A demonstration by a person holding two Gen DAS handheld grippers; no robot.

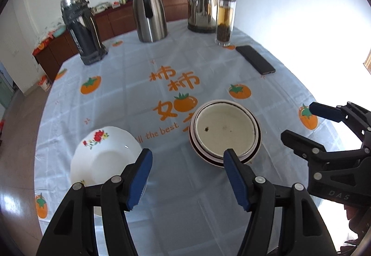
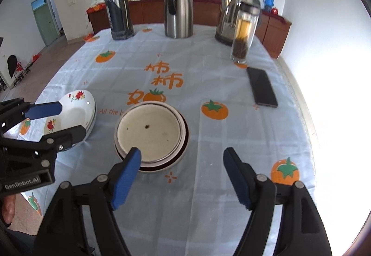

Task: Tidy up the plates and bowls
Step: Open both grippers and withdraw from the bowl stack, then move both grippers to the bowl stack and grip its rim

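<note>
Left wrist view: left gripper [image 1: 187, 177] fingers spread, holding nothing, above the tabletop [image 1: 162, 186]. Floral plates [image 1: 102, 156] lie at 9 o'clock, tilted (apparently stacked); the bowl stack [image 1: 225, 130] sits at 1 o'clock. Right gripper [image 2: 183, 177] fingers likewise spread and empty, bowl stack at 11 o'clock, phone [image 2: 262, 86] at 1 o'clock.

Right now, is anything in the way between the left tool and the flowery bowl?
No, nothing visible. The left tool is open, and the flowery bowl sits right by its left finger on the tablecloth. The stacked plates lie off to the right.
</note>
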